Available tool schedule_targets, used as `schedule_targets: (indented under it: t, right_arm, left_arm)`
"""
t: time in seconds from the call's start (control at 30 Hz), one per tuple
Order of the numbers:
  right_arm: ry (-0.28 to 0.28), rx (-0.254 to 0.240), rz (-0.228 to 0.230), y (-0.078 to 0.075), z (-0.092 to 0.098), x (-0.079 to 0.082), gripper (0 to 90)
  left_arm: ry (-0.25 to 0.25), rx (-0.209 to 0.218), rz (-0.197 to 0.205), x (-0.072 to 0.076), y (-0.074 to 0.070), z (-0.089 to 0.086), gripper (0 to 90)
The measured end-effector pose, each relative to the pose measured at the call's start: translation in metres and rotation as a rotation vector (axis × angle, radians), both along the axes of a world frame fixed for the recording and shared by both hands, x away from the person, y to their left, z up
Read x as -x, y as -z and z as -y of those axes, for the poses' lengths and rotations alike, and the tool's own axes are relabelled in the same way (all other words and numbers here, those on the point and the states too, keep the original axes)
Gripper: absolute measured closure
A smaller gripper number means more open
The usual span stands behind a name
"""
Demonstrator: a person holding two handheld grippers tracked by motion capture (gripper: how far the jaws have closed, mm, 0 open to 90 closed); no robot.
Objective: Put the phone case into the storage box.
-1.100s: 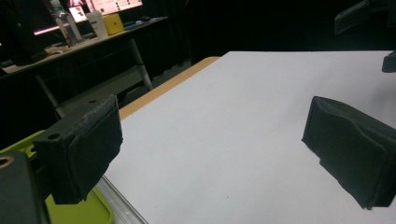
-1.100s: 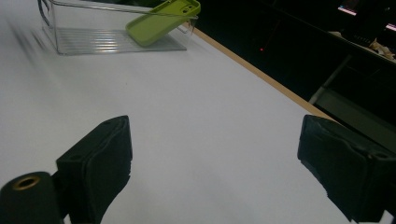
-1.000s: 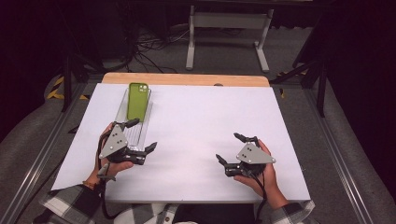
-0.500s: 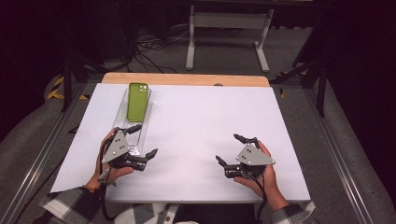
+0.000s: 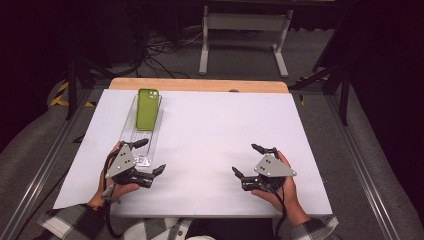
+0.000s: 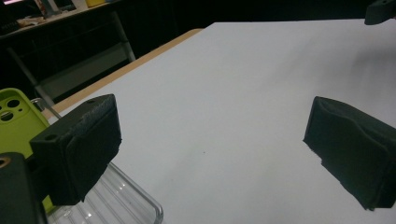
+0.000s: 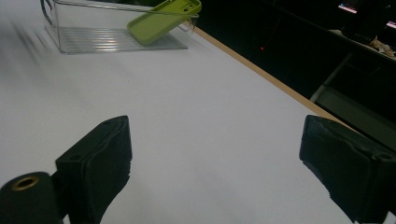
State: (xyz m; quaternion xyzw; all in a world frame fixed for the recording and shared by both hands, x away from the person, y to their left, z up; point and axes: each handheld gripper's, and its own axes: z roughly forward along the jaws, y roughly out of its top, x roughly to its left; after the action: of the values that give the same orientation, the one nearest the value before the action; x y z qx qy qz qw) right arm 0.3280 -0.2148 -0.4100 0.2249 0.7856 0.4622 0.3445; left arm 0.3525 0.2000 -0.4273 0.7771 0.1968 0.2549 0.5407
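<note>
1. Grippers: 2, one per hand. Left gripper sits at the near-left of the table, right gripper at the near-right, well apart from each other.
2. Left gripper: jaws spread wide, nothing between them. One jaw is over the near end of the clear tray, the other over bare white surface. In the left gripper view the tray's near rounded corner shows just under the left-hand jaw.
3. Right gripper: jaws also spread wide, holding nothing, only white tabletop between them in the right gripper view. Well apart from the tray.
4. Hands: 2, each wrapped round its gripper's body; plaid sleeves at the bottom edge of the high view.
5. Grey 3-cornered plates: 2, one atop each gripper.
6. Phone cases: 1, green phone case, camera cut-out toward the far end. It lies in the far part of the tray, tilted, its far end propped on the tray's far rim.
7. Trays: 1, clear plastic w/ ribbed floor, long axis running near-to-far along the table's left side.
8. Table: 1, white table top w/ a wooden strip along the far edge. Only the tray w/ the case stands on it.
9. Bkgd: metal stand w/ 2 legs on the floor beyond the table, cables beside it.
</note>
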Motion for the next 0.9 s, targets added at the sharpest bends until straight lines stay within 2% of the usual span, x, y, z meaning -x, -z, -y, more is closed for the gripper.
schedule_targets:
  t: [0.2,0.3,0.6,0.9]
  right_arm:
    - [-0.001,0.002,-0.008,0.002,-0.001,0.0,8.6]
    - [-0.001,0.01,-0.01,0.002,-0.002,0.0,8.2]
    - [0.001,0.019,-0.007,0.004,-0.002,0.002,7.8]
    - [0.0,0.026,-0.007,0.006,-0.002,0.002,7.9]
  left_arm:
    - [-0.013,-0.002,-0.002,0.003,0.002,-0.005,4.4]
    - [-0.022,-0.02,-0.007,0.004,0.005,-0.008,4.0]
    - [-0.052,0.01,-0.044,0.009,0.008,-0.02,2.8]
    - [-0.081,0.004,-0.055,0.012,0.013,-0.033,2.8]
